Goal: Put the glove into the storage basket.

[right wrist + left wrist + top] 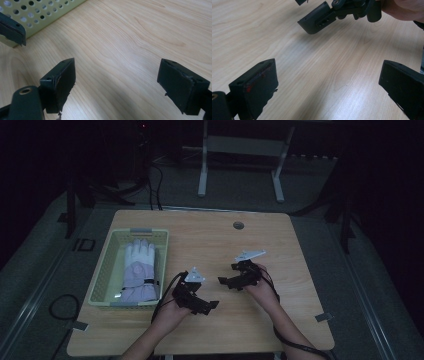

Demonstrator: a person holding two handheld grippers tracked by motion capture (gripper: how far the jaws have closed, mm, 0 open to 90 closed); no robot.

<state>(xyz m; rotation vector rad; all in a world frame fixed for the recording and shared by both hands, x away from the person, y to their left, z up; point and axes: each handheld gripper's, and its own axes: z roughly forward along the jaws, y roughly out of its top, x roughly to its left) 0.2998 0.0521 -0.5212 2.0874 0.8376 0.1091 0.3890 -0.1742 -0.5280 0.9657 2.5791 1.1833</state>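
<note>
Both grippers' jaws wide, empty.

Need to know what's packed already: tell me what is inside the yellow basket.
One white and lilac glove lies flat in the yellow basket, fingers pointing to the far end. Whatever is under the glove is covered, so a second one beneath it cannot be ruled out.
</note>
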